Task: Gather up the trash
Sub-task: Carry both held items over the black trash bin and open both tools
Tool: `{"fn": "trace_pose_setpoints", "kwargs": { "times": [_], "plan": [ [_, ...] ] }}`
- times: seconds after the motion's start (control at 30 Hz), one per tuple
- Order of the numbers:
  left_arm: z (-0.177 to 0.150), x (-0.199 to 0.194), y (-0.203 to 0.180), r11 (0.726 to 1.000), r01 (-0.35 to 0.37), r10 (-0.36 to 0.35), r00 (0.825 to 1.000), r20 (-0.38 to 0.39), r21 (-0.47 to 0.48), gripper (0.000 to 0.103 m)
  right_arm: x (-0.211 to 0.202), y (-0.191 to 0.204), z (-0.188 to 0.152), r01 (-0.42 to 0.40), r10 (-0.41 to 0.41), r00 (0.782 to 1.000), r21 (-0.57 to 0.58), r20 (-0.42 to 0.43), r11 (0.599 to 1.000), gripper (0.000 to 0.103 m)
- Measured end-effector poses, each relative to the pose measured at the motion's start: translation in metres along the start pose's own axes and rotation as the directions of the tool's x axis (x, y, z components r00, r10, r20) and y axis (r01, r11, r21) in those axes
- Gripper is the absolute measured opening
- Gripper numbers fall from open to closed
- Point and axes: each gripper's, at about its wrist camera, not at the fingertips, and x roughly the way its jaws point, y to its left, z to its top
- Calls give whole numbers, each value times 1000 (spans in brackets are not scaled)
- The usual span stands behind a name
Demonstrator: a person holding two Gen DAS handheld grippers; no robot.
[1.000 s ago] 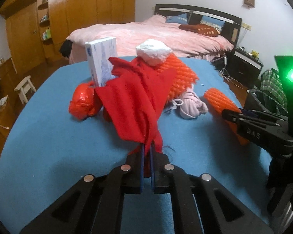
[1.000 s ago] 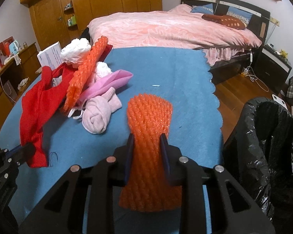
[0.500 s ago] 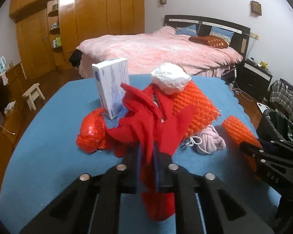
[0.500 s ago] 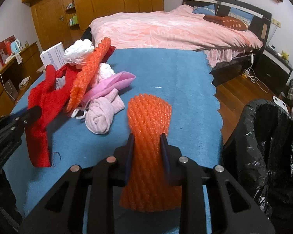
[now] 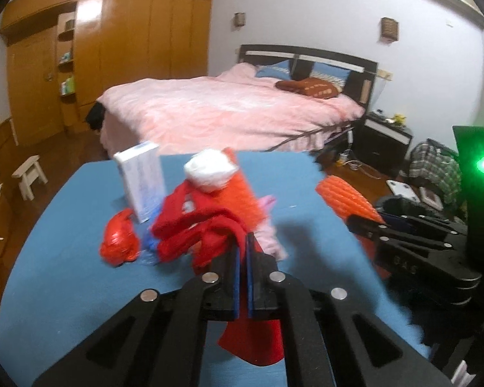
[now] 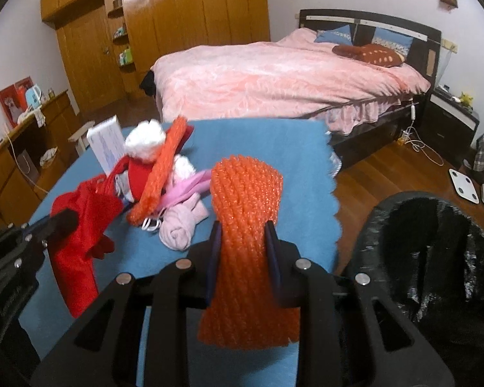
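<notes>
Trash pile [image 5: 209, 193] blurred; red cloth [image 5: 209, 235] pinched in left gripper [image 5: 242, 242], jaws just closing. Right gripper [image 6: 242, 235] clamps orange foam net [image 6: 245, 200], lower end cut off. Black bin bag [image 6: 435, 258] right.

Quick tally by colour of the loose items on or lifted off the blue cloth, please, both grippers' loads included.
Orange foam nets: 2
Red: 2, cloth and crumpled bag
Pink: 2, rolled cloth, flat piece
White: 2, box, wad
Total: 8
</notes>
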Motion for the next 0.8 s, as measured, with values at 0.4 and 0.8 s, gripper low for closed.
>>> {"fn": "trace_pose_setpoints", "kwargs": {
  "times": [0.4, 0.8],
  "plan": [
    [31, 10, -91, 972, 222, -223, 975, 11, 72, 3, -58, -93, -16, 168, -170, 985, 94, 15, 981, 26],
    [55, 40, -208, 894, 419, -420, 907, -30, 162, 3, -101, -199, -48, 354, -363, 932, 203, 5, 913, 26]
  ]
}}
